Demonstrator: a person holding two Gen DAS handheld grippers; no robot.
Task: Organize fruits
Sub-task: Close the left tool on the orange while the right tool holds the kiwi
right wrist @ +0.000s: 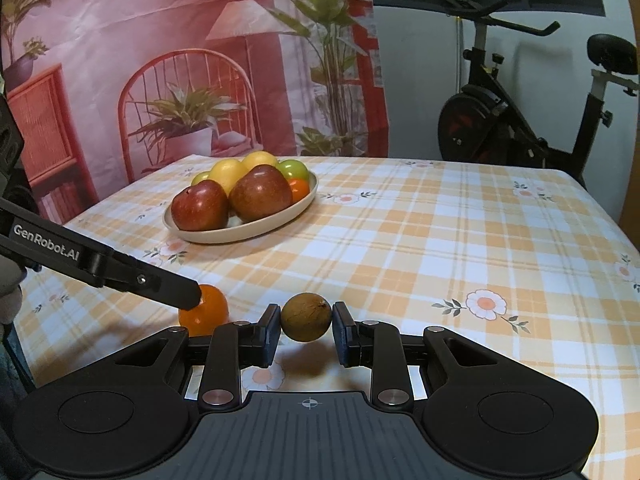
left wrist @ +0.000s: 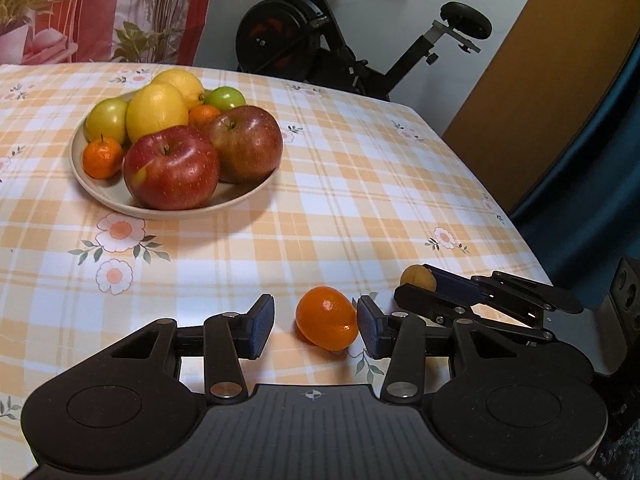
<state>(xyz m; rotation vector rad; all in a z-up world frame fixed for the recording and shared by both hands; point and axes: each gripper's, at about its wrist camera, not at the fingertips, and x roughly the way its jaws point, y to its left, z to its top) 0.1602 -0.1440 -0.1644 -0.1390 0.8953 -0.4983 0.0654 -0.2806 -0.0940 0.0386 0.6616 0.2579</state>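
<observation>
Orange and glossy, the loose mandarin (left wrist: pixel 326 317) lies on the checked table (left wrist: pixel 360 184) low in the left wrist view, just right of centre, between the pads of the left gripper (left wrist: pixel 316 326), which stands wide: the right-hand pad looks to be touching or nearly touching the peel while the left-hand pad is well apart from it. In the right wrist view the right gripper (right wrist: pixel 306 328) has its pads at either side of a small brown fruit (right wrist: pixel 306 317), low in the frame at centre; a shadow beneath suggests it is lifted off the cloth, though whether both pads truly press it I cannot be sure, as a thin gap seems to show on the right. The plate (left wrist: pixel 120 200), upper left of the left view, already carries two red apples (left wrist: pixel 172 168), two lemons (left wrist: pixel 157 110), green fruit and small mandarins, and is crowded at its near side. To do this step well, I judge the left gripper should shift a little to centre the mandarin before closing, squeeze gently because the fruit is soft and round and may roll out, then lift clear. Both fruits would best go into gaps at the plate's edges, set down low so the piled fruit is not knocked loose.
</observation>
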